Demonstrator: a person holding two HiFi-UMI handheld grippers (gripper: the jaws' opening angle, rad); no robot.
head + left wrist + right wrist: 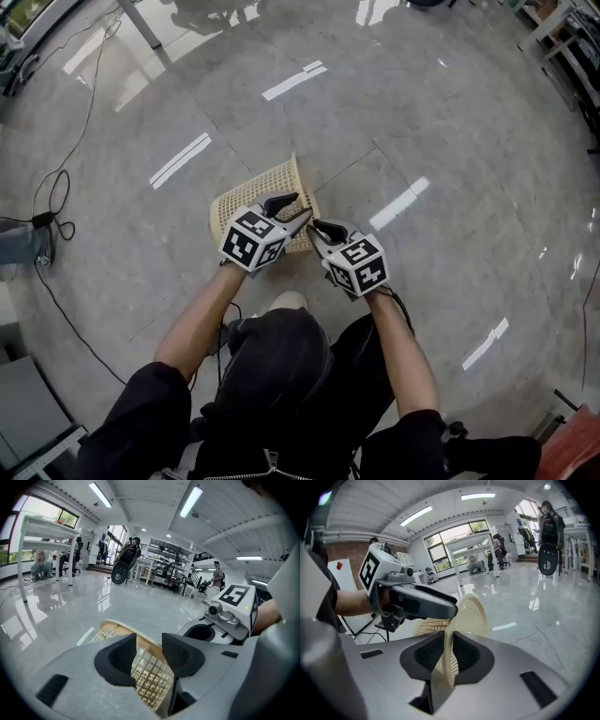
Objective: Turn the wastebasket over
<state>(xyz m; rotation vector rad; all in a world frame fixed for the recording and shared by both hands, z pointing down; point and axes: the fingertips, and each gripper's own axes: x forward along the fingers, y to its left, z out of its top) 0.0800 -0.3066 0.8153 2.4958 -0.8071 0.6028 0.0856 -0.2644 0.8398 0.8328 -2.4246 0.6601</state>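
The cream lattice wastebasket [253, 195] is tipped on the grey floor in front of the person's feet, with its rim toward both grippers. My right gripper [319, 229] is shut on the thin rim; in the right gripper view [449, 651] the rim of the wastebasket [473, 613] stands pinched between the pads. My left gripper [292, 212] is at the rim right beside it. In the left gripper view [149, 646] the jaws stand wide apart, and the wastebasket's wall [150, 677] fills the gap without being pressed.
Black cables [56, 202] trail over the floor at the left. White tape strips [180, 159] mark the polished floor. The person's shoe [289, 300] is just behind the basket. White tables [473, 543] and seated people stand far off.
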